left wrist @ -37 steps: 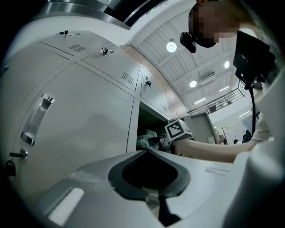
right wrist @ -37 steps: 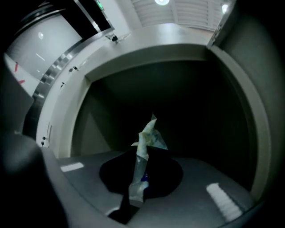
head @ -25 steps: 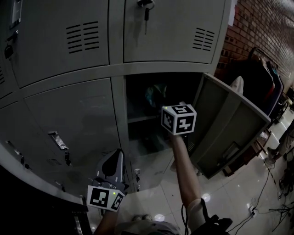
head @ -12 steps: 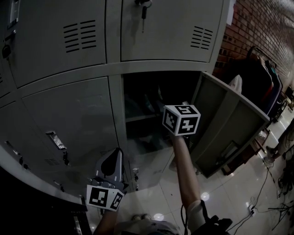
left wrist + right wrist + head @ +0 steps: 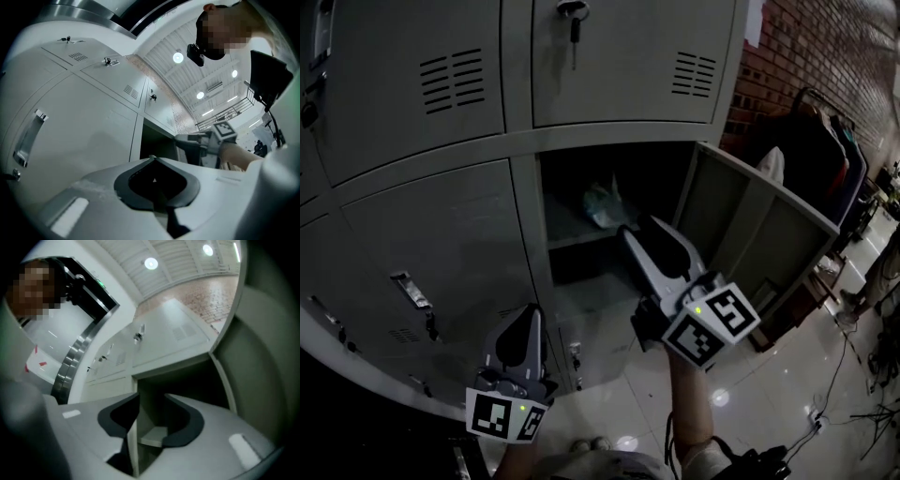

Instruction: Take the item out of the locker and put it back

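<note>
The locker (image 5: 609, 187) stands open. A pale, crumpled bluish item (image 5: 602, 202) lies on its shelf (image 5: 567, 232). My right gripper (image 5: 644, 230) points into the opening just below and to the right of the item, not touching it. Its jaws are apart and closing, with nothing between them. In the right gripper view the right gripper (image 5: 151, 397) frames the dark compartment and a bare part of the shelf (image 5: 152, 434); the item does not show there. My left gripper (image 5: 528, 314) hangs low in front of the closed lower-left door, shut and empty; its tips meet in the left gripper view (image 5: 152, 158).
The locker door (image 5: 759, 253) swings out to the right of the right gripper. A key (image 5: 573, 17) hangs in the closed door above. A brick wall and a clothes rack (image 5: 825, 141) stand at the right. Cables (image 5: 853, 412) lie on the glossy floor.
My right gripper has drawn back out of the locker, down and to the right, and its jaws now show. The item lies alone on the shelf. The left gripper has barely moved.
</note>
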Tool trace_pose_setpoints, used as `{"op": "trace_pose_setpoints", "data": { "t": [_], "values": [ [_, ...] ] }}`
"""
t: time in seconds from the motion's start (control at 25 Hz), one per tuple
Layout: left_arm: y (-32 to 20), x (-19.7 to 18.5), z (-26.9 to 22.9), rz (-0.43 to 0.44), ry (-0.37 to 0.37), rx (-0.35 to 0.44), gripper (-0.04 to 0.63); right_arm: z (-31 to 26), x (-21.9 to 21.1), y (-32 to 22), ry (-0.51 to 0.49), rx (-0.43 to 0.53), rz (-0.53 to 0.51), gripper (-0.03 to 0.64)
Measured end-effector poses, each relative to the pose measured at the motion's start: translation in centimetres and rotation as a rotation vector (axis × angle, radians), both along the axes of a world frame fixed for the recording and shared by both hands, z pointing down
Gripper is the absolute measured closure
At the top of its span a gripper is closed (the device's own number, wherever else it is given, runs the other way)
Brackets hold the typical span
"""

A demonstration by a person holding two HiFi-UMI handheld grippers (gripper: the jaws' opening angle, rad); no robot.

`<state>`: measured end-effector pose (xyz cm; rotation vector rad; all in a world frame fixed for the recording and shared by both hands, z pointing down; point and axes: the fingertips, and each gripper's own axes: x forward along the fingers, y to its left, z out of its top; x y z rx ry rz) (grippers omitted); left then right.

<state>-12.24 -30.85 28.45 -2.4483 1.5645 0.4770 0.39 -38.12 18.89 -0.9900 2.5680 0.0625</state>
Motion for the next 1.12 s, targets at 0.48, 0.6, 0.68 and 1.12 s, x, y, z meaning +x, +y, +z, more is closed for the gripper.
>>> {"op": "trace_pose_setpoints", "data": {
  "t": [0.48, 0.6, 0.68, 1.12],
  "values": [
    [1.4, 2.2, 2.1, 0.058, -0.023, -0.045, 0.591, 12.7, 2.9, 10.2, -0.044, -0.095, 0.177, 0.615],
    [1.6, 2.2, 2.4, 0.065, -0.038, -0.045, 0.589, 12.5, 2.9, 10.3, -0.03, -0.085, 0.188, 0.615],
    [1.7, 2.0, 2.3, 0.063, -0.037, -0.045, 0.59, 12.3, 3.0, 10.3, -0.036, -0.081, 0.189, 0.615],
    [3.0, 0.9, 2.6, 0.082, -0.008, -0.061, 0.59, 13.8, 1.9, 11.8, -0.016, -0.125, 0.213, 0.615]
  ]
}}
